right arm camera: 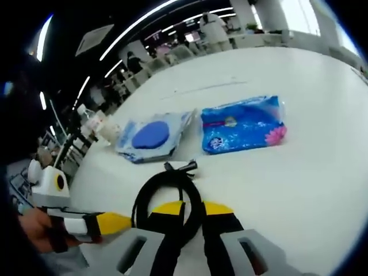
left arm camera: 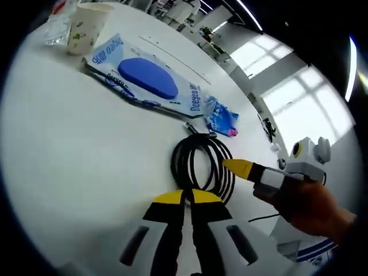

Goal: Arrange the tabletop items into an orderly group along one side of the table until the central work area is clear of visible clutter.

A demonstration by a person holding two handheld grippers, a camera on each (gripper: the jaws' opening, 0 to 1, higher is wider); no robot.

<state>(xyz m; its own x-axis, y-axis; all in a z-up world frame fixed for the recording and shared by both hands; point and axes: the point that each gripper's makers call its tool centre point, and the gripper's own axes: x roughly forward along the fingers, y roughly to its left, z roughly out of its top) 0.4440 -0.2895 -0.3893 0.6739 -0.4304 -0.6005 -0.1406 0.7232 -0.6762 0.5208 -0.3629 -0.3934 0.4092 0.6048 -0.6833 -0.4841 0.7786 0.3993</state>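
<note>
The coiled black cable (left arm camera: 202,167) lies flat on the white desk (left arm camera: 75,161) just past both tools, its loop right ahead of the left tool (left arm camera: 187,197) and the right tool (right arm camera: 185,208), each with jaws together and gripping nothing; the right tool's yellow tip seems to overlap the coil's edge, so it looks nearer. Farther off sit the wipes pack (left arm camera: 150,80), the blue pouch (right arm camera: 244,125) and a paper cup (left arm camera: 86,27); whether the tip touches the cable is hard to make out.

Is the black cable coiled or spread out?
Coiled: the black cable lies in a tight round loop on the white table.
</note>
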